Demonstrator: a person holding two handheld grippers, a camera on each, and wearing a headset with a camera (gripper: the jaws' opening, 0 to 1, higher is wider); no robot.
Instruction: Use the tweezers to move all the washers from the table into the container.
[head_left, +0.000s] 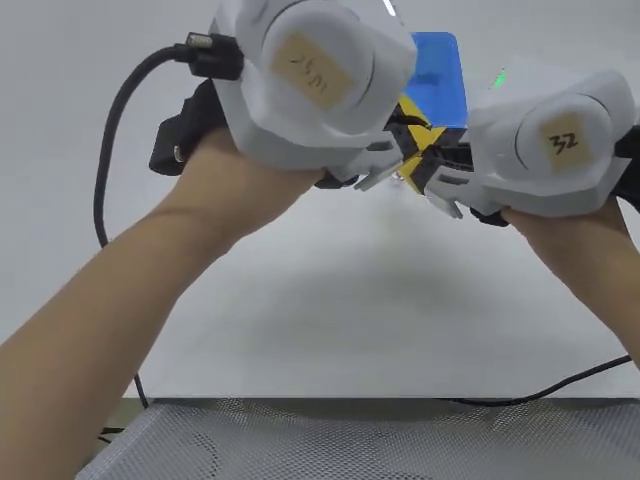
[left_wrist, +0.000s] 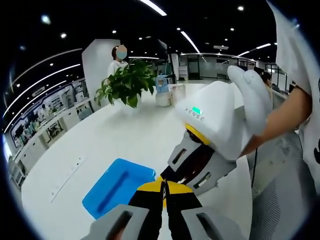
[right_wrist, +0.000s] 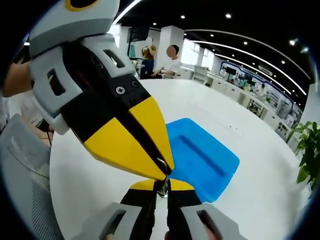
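Just short of the blue container (right_wrist: 205, 157) on the worktop (head_left: 350, 300), our left tongs (left_wrist: 164, 187) sit pressed together against our right tongs (right_wrist: 161, 184), which pinch what looks like the tweezers (right_wrist: 161, 191), so we should square that grip before lowering

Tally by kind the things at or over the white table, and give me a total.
Grippers: 2, the left gripper and the right gripper, tips close together
Blue container: 1
Total: 3
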